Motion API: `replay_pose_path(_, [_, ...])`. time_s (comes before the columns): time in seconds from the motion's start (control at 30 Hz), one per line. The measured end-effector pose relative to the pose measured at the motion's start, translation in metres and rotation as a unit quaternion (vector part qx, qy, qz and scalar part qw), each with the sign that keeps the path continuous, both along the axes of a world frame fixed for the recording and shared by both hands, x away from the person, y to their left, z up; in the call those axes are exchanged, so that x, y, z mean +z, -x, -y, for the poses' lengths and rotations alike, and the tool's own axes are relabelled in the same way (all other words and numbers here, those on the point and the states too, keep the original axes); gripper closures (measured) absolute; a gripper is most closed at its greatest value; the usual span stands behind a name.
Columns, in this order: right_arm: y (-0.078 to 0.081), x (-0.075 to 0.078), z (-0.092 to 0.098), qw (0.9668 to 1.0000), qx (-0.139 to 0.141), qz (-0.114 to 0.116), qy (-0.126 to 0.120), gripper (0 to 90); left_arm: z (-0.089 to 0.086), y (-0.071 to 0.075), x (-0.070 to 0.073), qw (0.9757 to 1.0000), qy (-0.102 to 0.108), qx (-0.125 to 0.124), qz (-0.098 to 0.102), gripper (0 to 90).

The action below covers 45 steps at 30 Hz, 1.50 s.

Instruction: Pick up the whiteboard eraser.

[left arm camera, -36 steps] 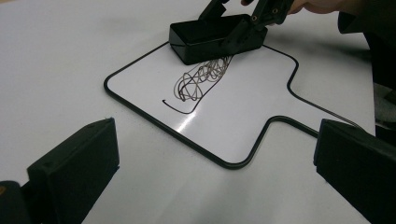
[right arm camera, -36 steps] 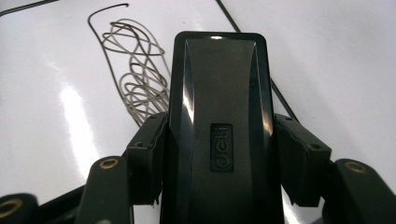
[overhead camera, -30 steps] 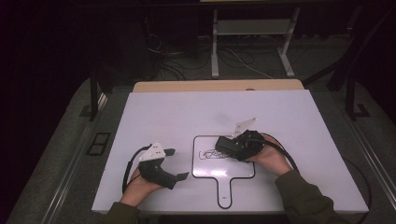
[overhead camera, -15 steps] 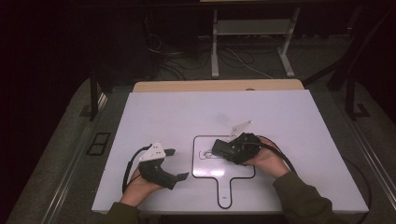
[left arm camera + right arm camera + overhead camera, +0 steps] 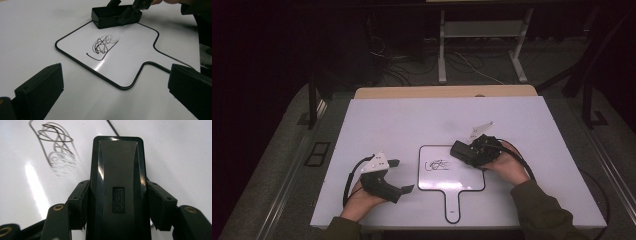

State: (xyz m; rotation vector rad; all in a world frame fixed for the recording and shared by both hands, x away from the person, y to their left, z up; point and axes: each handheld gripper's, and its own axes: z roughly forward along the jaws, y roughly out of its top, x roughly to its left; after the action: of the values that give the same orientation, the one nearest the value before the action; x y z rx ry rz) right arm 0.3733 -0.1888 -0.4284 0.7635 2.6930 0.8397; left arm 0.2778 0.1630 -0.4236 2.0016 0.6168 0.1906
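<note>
Eraser (image 5: pixel 117 187) is sitting clamped between the right gripper's (image 5: pixel 463 152) jaws, lying flat on the whiteboard (image 5: pixel 462 180) just beside the scribble (image 5: pixel 437 164), whose near edge is smeared. Left gripper (image 5: pixel 403 176) is resting on the table (image 5: pixel 402 120), jaws spread wide around nothing.

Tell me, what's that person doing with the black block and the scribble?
A person is holding a claw in each hand at a white table. The right claw is clamped on a black eraser that sits on a small paddle-shaped whiteboard, right beside a scribble. Part of the scribble nearest the eraser looks faint and smeared, so it seems to be getting wiped off. The left claw is open and holds nothing, resting off to the side.
</note>
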Motion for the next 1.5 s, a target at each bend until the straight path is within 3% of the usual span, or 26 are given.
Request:
replay_pose_path(0.27, [-0.003,0.001,0.009,0.9998,-0.016,0.005,0.008,38.8,0.000,0.000,0.000,1.0000,-0.001,0.000,-0.001,0.0])
replay_pose_path(0.77, [0.019,0.003,-0.021,0.9989,0.041,0.002,0.021,38.8,0.000,0.000,0.000,1.0000,0.000,-0.001,0.000,0.0])
replay_pose_path(1.17, [0.001,0.002,0.005,0.9995,-0.023,-0.001,0.022,38.8,0.000,0.000,0.000,1.0000,-0.002,-0.002,-0.002,0.0])
replay_pose_path(1.37, [0.004,0.003,0.002,0.9995,-0.020,0.001,0.026,38.8,0.001,0.000,-0.001,1.0000,-0.003,-0.002,-0.003,0.0])
replay_pose_path(1.5, [0.008,0.002,-0.007,0.9997,0.000,0.003,0.026,38.8,0.001,0.000,-0.001,1.0000,-0.002,-0.002,-0.003,0.0])
